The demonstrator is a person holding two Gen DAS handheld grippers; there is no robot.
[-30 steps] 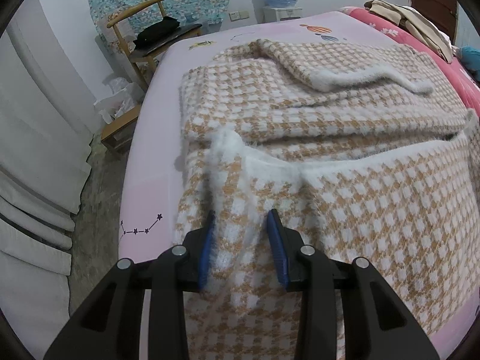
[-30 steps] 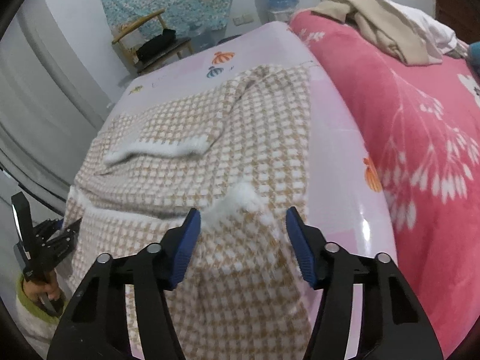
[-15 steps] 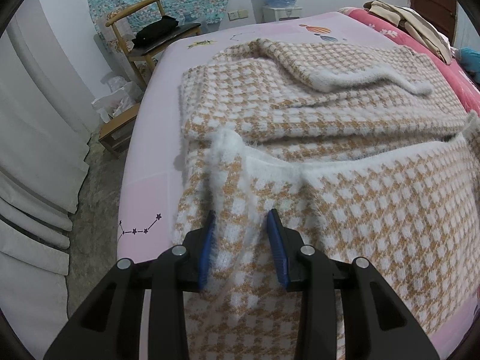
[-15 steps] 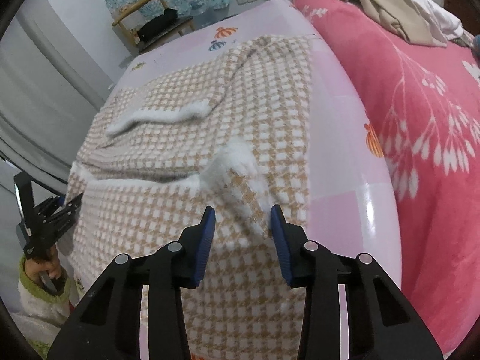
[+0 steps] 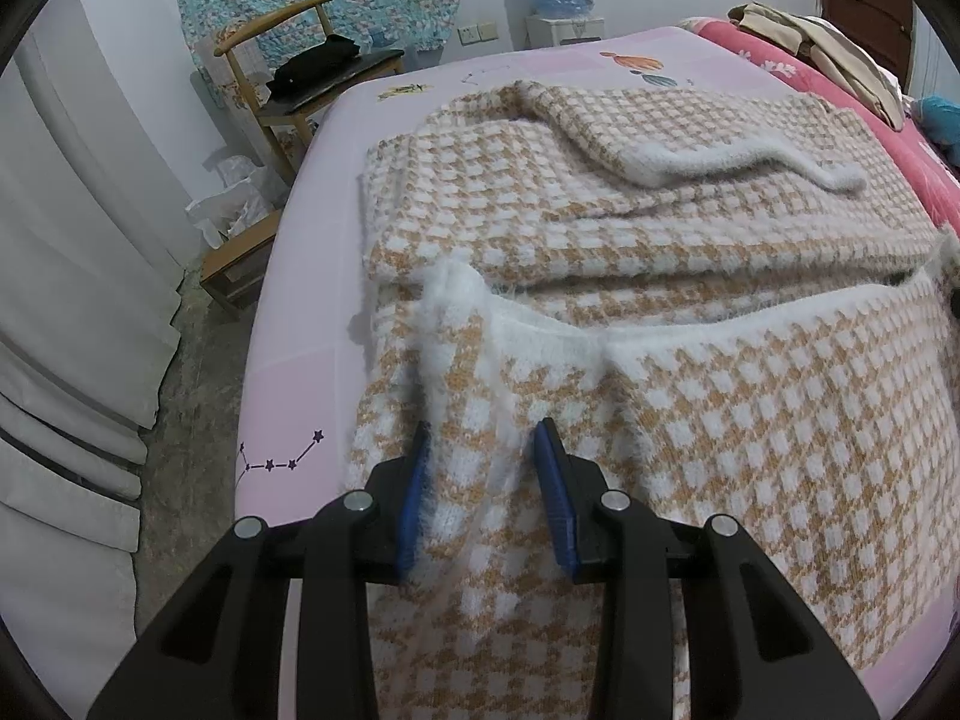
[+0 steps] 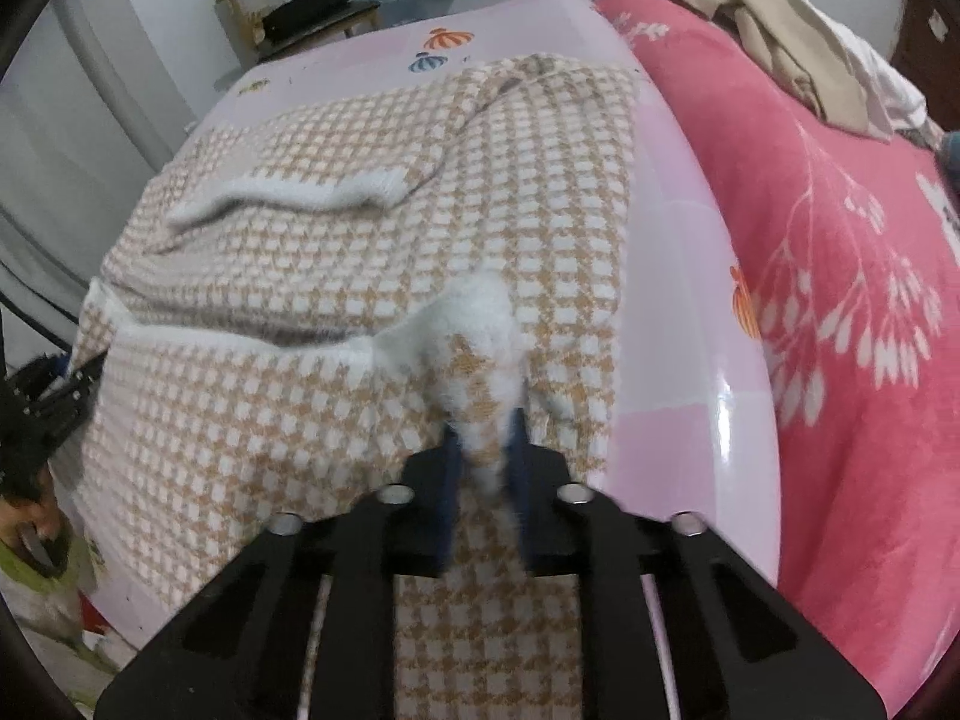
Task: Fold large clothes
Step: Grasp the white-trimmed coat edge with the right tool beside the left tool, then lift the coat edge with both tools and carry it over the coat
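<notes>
Lifting both hem corners together should keep the sweater square: the left hand-held gripper and right hand-held gripper each pinch a corner. Carry them evenly toward the shoulders.

Both cameras sit close over the near edge of the checked sweater and tilt down along their grippers toward the far wall. The left wrist view rides above the sweater's left corner – the right wrist view above its right corner. Both share the sweater and the wooden chair beyond it
</notes>
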